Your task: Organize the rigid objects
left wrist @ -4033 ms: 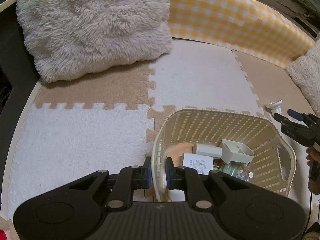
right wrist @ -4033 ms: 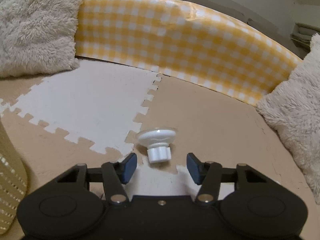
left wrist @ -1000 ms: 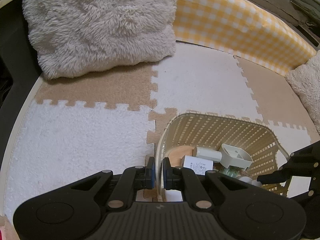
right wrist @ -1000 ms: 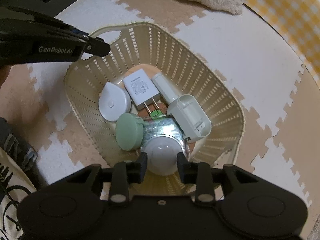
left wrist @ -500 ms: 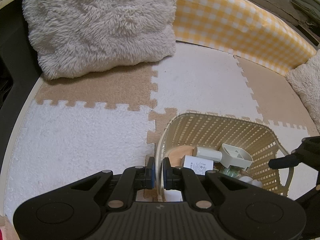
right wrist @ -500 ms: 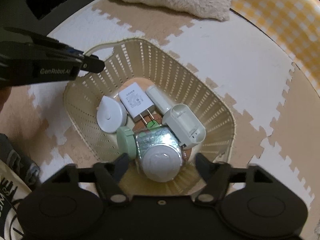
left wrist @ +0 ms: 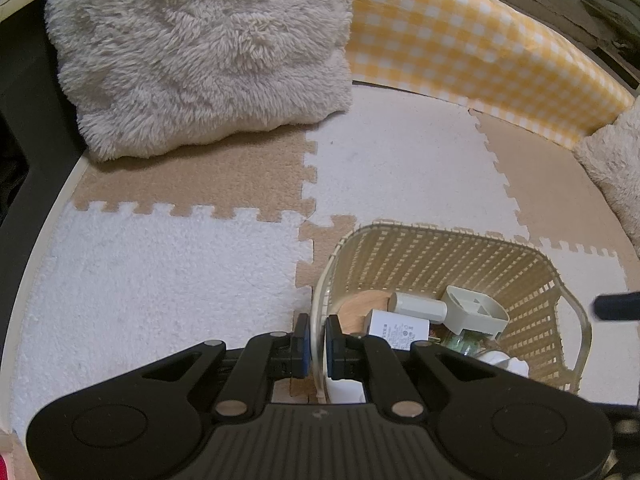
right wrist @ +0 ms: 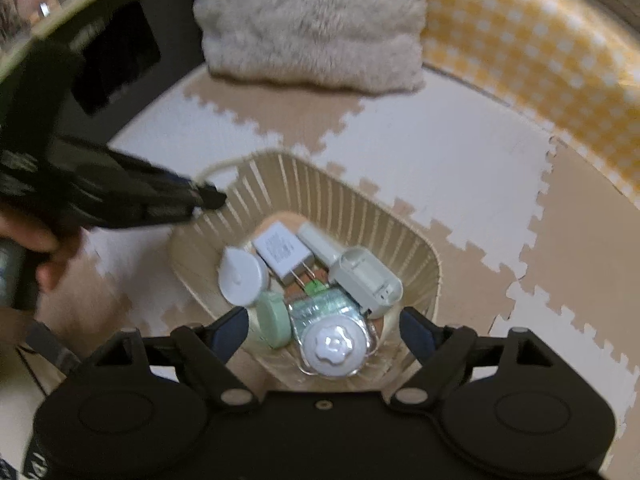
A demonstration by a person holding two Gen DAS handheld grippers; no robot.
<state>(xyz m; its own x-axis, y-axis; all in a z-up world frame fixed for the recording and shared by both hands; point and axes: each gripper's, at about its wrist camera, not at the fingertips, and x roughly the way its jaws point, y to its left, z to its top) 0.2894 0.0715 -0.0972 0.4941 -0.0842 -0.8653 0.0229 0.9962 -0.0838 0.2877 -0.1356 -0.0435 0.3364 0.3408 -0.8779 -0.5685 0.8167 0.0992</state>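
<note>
A cream slatted basket (left wrist: 440,234) stands on the foam mats. My left gripper (left wrist: 318,344) is shut on the basket's near rim, one pad on each side; its tip (right wrist: 208,196) also shows in the right wrist view. My right gripper (right wrist: 322,320) hovers above the basket (right wrist: 360,196), its jaws opening, with nothing pressed between them. Below it a white suction knob (right wrist: 334,346) lies loose on a clear packet. A white charger (right wrist: 282,256), a grey case (right wrist: 366,276), a white disc (right wrist: 242,276) and a green round piece (right wrist: 274,320) also lie inside.
A fluffy cushion (left wrist: 200,52) and a yellow checked bolster (left wrist: 480,40) close off the far side, with another cushion (left wrist: 612,160) at the right. Beige and white puzzle mats (left wrist: 160,272) cover the floor. A person's hand (right wrist: 36,248) holds the left gripper.
My right gripper has opened, letting go of the white knob into the basket, and has risen away from it. The left gripper has kept its grip on the rim.
</note>
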